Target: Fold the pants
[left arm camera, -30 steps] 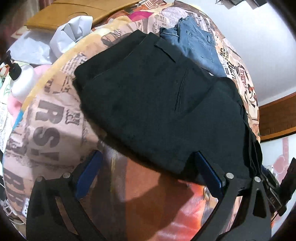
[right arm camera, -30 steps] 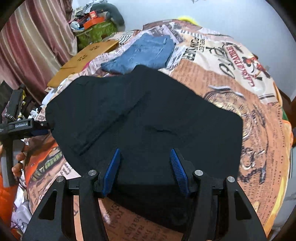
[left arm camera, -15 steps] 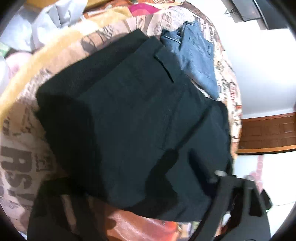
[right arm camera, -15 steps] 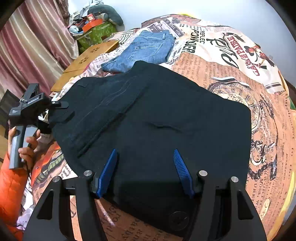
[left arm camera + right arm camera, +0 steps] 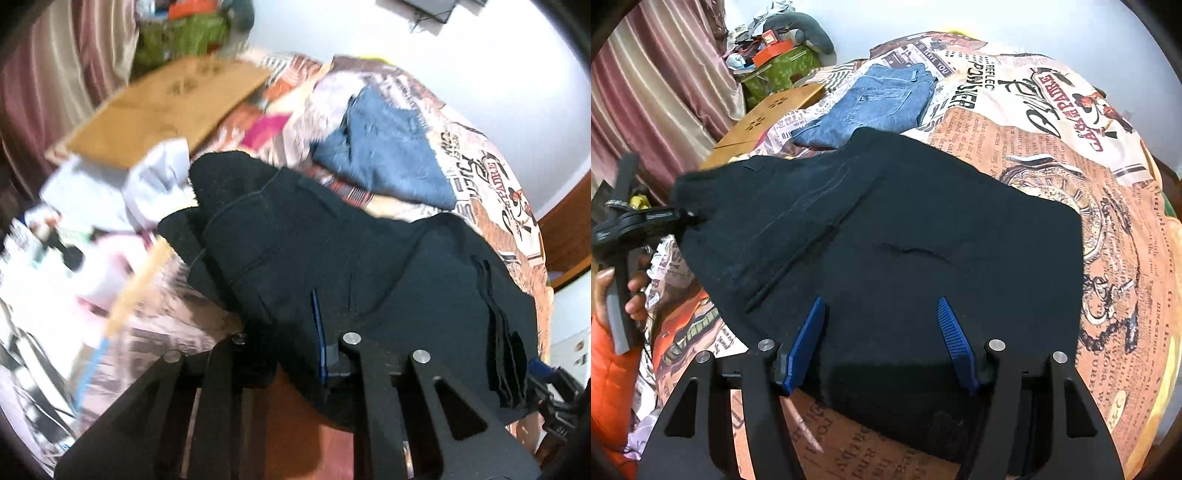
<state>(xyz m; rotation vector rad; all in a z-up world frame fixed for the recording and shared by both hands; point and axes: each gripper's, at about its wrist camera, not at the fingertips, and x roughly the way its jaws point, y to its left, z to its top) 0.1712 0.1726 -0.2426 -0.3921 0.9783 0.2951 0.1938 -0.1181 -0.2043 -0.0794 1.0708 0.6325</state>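
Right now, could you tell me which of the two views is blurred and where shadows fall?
Left wrist view: motion-blurred, worst over the clutter at left, though the black pants stay readable. Right wrist view: sharp, print on the bedspread legible; a shadow darkens the pants' near edge between the right gripper fingers. Both bend straight lines, fisheye-style.

The pants (image 5: 886,236) lie spread across the middle of the bed (image 5: 1108,229), on its printed cover. Behind them, nearer the wall, a folded pair of jeans (image 5: 871,107) rests on the same cover, just touching their far edge. The left gripper (image 5: 674,218) sits at the pants' left corner, pinching the cloth, with a hand (image 5: 617,291) below it. The right gripper (image 5: 882,343) stands over the near edge, jaws apart above the cloth. A wooden board (image 5: 764,118) lies left of the jeans, by the curtain (image 5: 653,85).
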